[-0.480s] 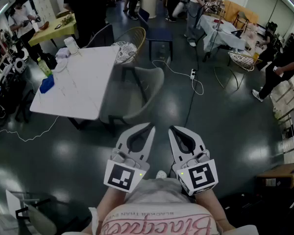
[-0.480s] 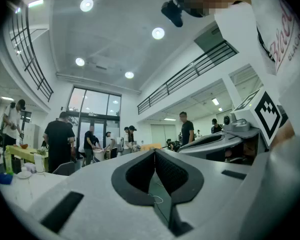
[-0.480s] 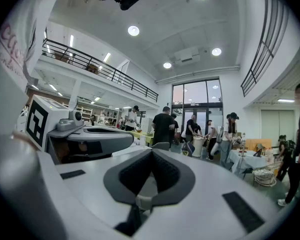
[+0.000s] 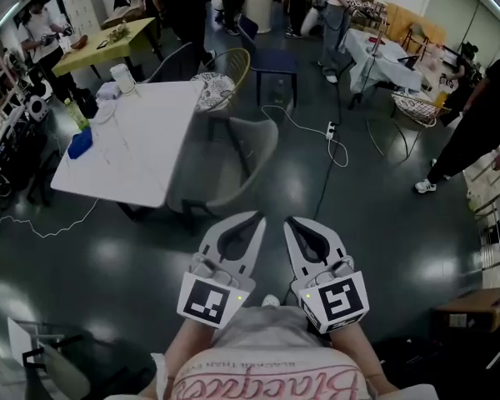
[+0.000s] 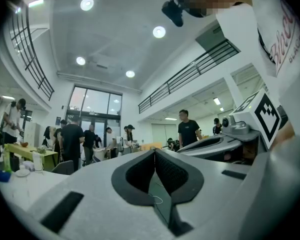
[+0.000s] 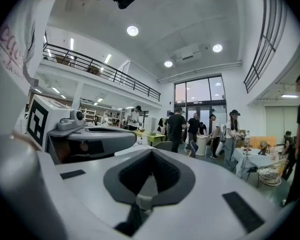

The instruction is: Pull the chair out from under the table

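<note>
At the right edge of the white table (image 4: 142, 152), a little way beyond the grippers, the chair (image 4: 237, 157) stands drawn in close, its seat side meeting the tabletop's rim. It is a grey moulded shell with a smooth, curved back on thin dark legs. The left gripper (image 4: 257, 216) and the right gripper (image 4: 289, 221) hang side by side nearer than the chair, well apart from it and touching nothing. Each gripper view shows its two jaws pressed together at the tips, the ribbed dark pads meeting with nothing between them. The gripper bodies are pale grey plastic, tapering to rounded points, each with a marker cube at its near end.

The tabletop is flat, rectangular and matt, and at its left and far end it bears a blue object (image 4: 80, 142), a green bottle (image 4: 75, 115) and a white jug (image 4: 122, 77). Beyond the table's far corner stands a wicker chair (image 4: 225, 73) with a patterned cushion, and to its right a dark blue chair (image 4: 272, 61). On the dark, glossy floor (image 4: 383, 223) a white cable (image 4: 304, 123) runs to a power strip (image 4: 327, 127). A cardboard box (image 4: 477, 298) sits at the near right. Several people stand at other tables on the far side of the high hall, under round ceiling lamps (image 5: 159, 32) and a railed balcony (image 5: 190, 74)
</note>
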`<act>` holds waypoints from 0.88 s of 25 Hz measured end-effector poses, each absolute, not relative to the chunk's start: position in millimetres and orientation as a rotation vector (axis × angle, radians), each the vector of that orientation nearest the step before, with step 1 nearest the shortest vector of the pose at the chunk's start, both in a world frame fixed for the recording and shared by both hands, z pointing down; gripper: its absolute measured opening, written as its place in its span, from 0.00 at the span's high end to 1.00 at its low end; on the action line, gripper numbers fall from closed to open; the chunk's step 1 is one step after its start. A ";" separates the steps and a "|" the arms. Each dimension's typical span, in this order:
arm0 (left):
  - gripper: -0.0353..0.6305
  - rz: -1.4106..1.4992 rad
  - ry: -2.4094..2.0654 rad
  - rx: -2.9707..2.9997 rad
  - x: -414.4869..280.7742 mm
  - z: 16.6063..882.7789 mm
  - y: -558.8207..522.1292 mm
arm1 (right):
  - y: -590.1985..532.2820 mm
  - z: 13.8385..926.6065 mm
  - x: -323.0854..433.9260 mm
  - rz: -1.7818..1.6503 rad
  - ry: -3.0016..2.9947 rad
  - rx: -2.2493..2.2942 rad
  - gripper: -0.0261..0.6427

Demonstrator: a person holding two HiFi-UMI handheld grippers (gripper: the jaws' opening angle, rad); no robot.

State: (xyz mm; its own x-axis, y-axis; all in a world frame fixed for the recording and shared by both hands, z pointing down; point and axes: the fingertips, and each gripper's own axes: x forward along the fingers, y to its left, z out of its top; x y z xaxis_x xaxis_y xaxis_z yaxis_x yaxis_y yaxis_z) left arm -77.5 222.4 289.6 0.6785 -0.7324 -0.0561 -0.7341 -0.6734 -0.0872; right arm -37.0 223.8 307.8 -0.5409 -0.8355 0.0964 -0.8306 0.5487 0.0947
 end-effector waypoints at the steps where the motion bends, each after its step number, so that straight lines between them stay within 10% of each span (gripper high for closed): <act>1: 0.94 0.025 1.232 -2.782 -74.7 289.4 220.0 | 221.5 307.8 -33.7 -0.055 -2.653 1.426 0.95; 22: 0.94 -0.070 1.354 -2.797 -47.1 318.9 131.5 | 143.6 337.5 6.6 0.053 -2.620 1.352 0.95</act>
State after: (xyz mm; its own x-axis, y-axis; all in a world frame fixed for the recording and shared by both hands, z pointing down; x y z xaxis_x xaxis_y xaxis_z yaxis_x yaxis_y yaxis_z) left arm -47.1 131.5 318.9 0.6196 -0.7845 0.0264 -0.7830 -0.6201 -0.0496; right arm 6.6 143.6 337.5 -0.5648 -0.8038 0.1870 -0.8107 0.5828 0.0565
